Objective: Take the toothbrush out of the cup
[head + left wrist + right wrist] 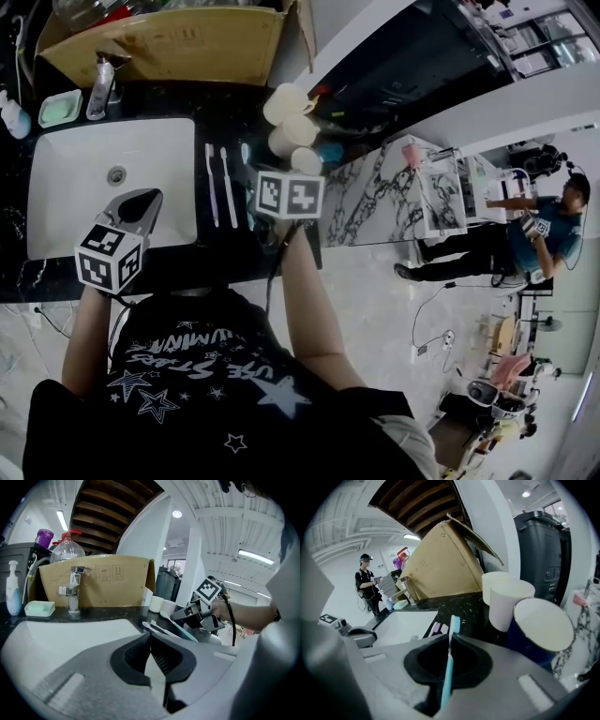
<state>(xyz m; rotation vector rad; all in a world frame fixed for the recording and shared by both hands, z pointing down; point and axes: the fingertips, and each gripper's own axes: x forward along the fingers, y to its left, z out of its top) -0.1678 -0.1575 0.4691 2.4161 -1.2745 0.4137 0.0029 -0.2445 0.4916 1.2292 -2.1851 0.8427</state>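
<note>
A light-blue toothbrush (pixel 449 667) stands pinched between the jaws of my right gripper (pixel 450 638), its bristle head (pixel 454 623) sticking out past the tips. Just to the right are two white cups (pixel 508 603) and a blue cup (pixel 540 637), all clear of the brush. In the left gripper view the right gripper (pixel 199 613) holds that brush (pixel 180 627) slanting low over the dark counter. Two more toothbrushes (pixel 220 186) lie flat on the counter beside the sink. My left gripper (pixel 150 637) hovers over the sink's front edge, shut and empty.
The white sink (pixel 66 187) fills the left, with a tap (pixel 72 592), a soap dish (pixel 58 108) and pump bottles behind it. A cardboard box (pixel 178 42) lines the back. The counter's right edge (pixel 319 253) drops to the floor. A person (pixel 525 234) stands far right.
</note>
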